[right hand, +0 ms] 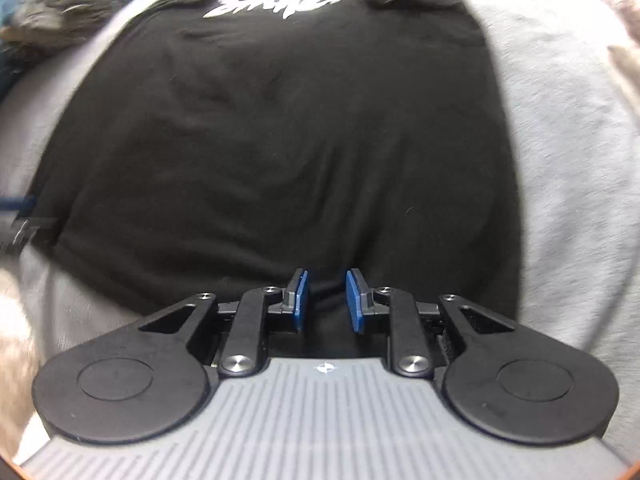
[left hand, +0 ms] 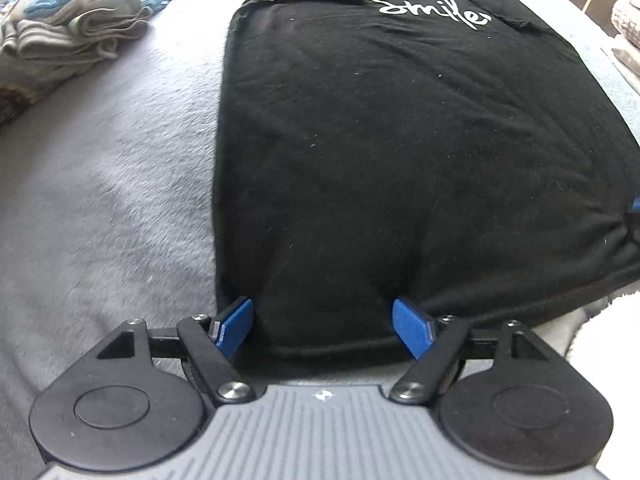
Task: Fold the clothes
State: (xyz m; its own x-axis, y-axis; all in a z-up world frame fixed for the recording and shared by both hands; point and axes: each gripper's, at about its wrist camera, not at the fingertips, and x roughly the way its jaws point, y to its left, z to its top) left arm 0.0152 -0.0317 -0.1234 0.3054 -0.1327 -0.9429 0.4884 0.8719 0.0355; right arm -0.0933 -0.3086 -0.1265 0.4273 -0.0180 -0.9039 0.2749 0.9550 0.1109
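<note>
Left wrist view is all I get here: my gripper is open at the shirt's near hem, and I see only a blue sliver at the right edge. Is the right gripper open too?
Observer: Yes, the right gripper is open, with a narrower gap than yours, and black cloth shows between its fingers.
Operator: Where on the shirt is it?
Observer: At the near hem of the black T-shirt, toward that hem's right end.
Operator: Can it see my gripper?
Observer: Only as a blurred blue streak; the left gripper sits at its picture's left edge.
Operator: What lies right of the shirt?
Observer: Bare grey blanket alongside the shirt's right edge.
</note>
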